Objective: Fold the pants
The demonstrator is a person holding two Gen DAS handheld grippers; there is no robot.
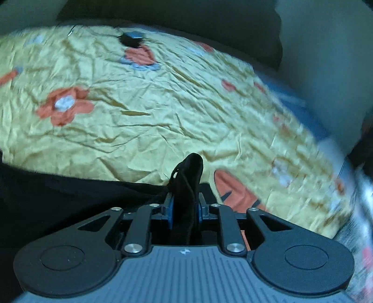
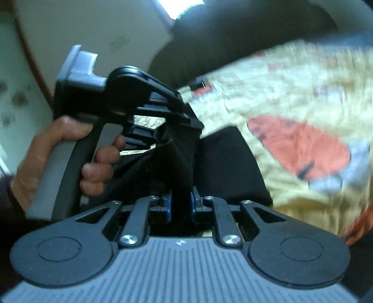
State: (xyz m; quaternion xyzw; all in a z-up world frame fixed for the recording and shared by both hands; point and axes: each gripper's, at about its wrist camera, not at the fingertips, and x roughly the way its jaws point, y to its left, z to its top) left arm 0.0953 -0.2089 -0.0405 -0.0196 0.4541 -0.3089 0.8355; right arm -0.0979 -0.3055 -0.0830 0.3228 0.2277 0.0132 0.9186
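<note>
The black pants (image 1: pixel 58 198) lie at the lower left of the left wrist view, on a yellow flowered bedsheet (image 1: pixel 163 105). My left gripper (image 1: pixel 184 205) is shut on a bunched edge of the pants, which sticks up between the blue pads. In the right wrist view my right gripper (image 2: pixel 180 205) is shut on another fold of the black pants (image 2: pixel 228 167). The left gripper (image 2: pixel 160 130) shows there too, just ahead and to the left, held by a hand (image 2: pixel 58 151), with the cloth stretched between the two grippers.
The bedsheet is creased, with orange and pale blue flowers (image 1: pixel 65 107). A small dark object (image 1: pixel 132 38) lies at the far edge of the bed. A dark headboard or cushion (image 1: pixel 209 21) runs behind. A white wall (image 2: pixel 81 28) stands to the left in the right wrist view.
</note>
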